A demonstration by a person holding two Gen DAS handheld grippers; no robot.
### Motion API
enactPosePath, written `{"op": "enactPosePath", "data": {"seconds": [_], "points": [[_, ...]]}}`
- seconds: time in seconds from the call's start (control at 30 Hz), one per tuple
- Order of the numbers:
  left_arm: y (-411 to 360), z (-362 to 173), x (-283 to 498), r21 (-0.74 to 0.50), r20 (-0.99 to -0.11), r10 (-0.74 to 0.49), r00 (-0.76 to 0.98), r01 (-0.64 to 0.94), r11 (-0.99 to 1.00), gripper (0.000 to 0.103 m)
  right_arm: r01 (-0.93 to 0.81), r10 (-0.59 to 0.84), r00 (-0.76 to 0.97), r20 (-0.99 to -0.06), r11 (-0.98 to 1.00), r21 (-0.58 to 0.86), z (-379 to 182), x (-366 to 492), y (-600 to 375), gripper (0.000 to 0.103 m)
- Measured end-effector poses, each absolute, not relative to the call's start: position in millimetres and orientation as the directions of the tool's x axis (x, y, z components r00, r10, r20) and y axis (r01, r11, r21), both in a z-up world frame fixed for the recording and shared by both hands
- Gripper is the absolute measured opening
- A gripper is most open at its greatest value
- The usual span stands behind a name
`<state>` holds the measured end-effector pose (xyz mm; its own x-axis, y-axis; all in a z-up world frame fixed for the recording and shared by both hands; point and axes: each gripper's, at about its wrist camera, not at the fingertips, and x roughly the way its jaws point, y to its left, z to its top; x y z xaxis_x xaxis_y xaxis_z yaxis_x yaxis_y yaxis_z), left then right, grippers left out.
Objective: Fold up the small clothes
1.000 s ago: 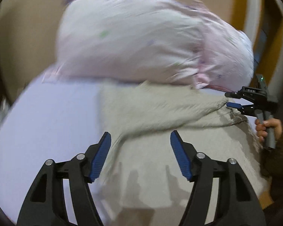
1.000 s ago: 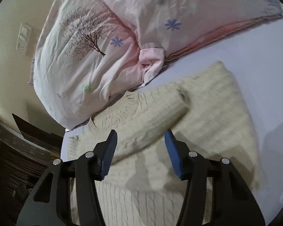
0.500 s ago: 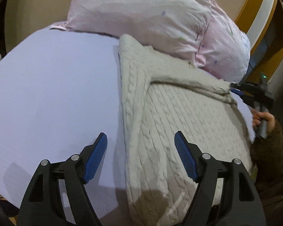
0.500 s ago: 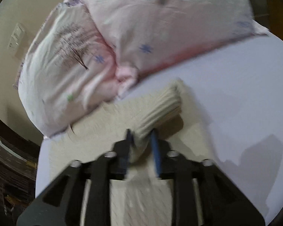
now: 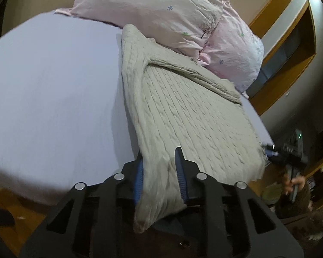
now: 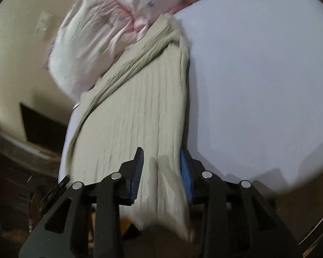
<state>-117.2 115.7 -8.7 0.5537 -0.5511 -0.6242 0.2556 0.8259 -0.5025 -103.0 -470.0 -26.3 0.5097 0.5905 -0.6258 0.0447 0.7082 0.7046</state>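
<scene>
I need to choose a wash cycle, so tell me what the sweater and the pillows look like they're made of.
Sweater: chunky cable knit, beige, matte and slightly fuzzy; raised braided ribs suggest wool or acrylic yarn, which one I cannot tell. Pillows: thin woven pink cases, smooth and matte with fine creases and printed flowers; probably cotton or a cotton blend.

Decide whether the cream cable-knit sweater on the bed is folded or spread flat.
Partly folded: the cream cable-knit sweater has a sleeve laid diagonally across its body, and one side looks doubled over. Its near hem is gripped, not yet folded up.
</scene>
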Motion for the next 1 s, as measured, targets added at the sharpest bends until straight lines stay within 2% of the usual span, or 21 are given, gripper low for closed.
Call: {"op": "enactPosePath", "data": {"seconds": [0.07, 0.13, 0.17, 0.2, 0.37, 0.47, 0.57, 0.63, 0.77, 0.83, 0.9, 0.93, 0.97, 1.0], "points": [[116.3, -10.6, -123.8, -0.525, -0.615, -0.565, 0.55, 0.249, 0.814, 0.024, 0.021, 0.622, 0.491, -0.61, 0.692, 0.722, -27.2, -112.2, -466.5, 0.035], [112.8, -12.2, -125.8, -0.53, -0.618, -0.571, 0.54, 0.251, 0.81, 0.014, -0.008, 0.655, 0.463, -0.597, 0.677, 0.736, -28.4, -118.0, -463.7, 0.034], [109.4, -13.2, -125.7, -0.526, -0.627, -0.572, 0.529, 0.254, 0.812, 0.008, -0.018, 0.676, 0.44, -0.591, 0.665, 0.747, -30.0, -117.1, -460.9, 0.017], [106.9, -12.5, -125.0, -0.525, -0.627, -0.576, 0.525, 0.261, 0.81, 0.007, -0.028, 0.699, 0.418, -0.58, 0.648, 0.761, -31.8, -114.7, -456.2, 0.006], [102.3, 17.1, -98.3, -0.538, -0.578, -0.619, 0.532, 0.321, 0.779, 0.006, -0.153, 0.768, 0.512, -0.385, 0.522, 0.839, 6.4, -75.6, -456.5, 0.007], [110.2, 48.6, -53.0, -0.525, -0.528, -0.589, 0.611, 0.31, 0.792, 0.006, -0.198, 0.744, 0.608, -0.276, 0.479, 0.855, 35.3, -26.6, -471.9, 0.007], [118.4, 65.4, 17.3, -0.532, -0.494, -0.516, 0.7, 0.226, 0.816, 0.006, -0.174, 0.687, 0.698, -0.204, 0.439, 0.881, 42.1, 37.9, -491.3, 0.007], [119.9, 63.6, 64.7, -0.551, -0.492, -0.471, 0.732, 0.157, 0.819, 0.006, -0.107, 0.623, 0.753, -0.212, 0.433, 0.895, 32.4, 88.3, -500.8, 0.007], [104.8, 32.5, 162.9, -0.566, -0.581, -0.415, 0.7, 0.019, 0.824, 0.006, 0.106, 0.55, 0.753, -0.362, 0.441, 0.891, -13.7, 165.7, -509.5, 0.007], [98.1, 18.3, 186.2, -0.565, -0.618, -0.406, 0.673, -0.021, 0.825, 0.006, 0.164, 0.548, 0.741, -0.389, 0.413, 0.896, -31.6, 185.3, -510.4, 0.007], [99.5, 9.4, 199.0, -0.59, -0.623, -0.426, 0.656, -0.037, 0.806, 0.006, 0.182, 0.547, 0.739, -0.394, 0.401, 0.898, -36.8, 194.2, -511.6, 0.009], [102.3, 7.6, 199.8, -0.607, -0.618, -0.442, 0.65, -0.036, 0.794, 0.006, 0.195, 0.551, 0.738, -0.389, 0.379, 0.905, -38.2, 201.2, -512.6, 0.017], [107.2, 6.4, 200.3, -0.635, -0.606, -0.471, 0.641, -0.034, 0.772, 0.009, 0.187, 0.566, 0.739, -0.365, 0.348, 0.918, -38.8, 205.4, -513.3, 0.038], [112.4, 6.7, 198.4, -0.662, -0.591, -0.497, 0.636, -0.03, 0.749, 0.013, 0.173, 0.574, 0.743, -0.345, 0.334, 0.927, -37.3, 204.8, -511.5, 0.049]]}}
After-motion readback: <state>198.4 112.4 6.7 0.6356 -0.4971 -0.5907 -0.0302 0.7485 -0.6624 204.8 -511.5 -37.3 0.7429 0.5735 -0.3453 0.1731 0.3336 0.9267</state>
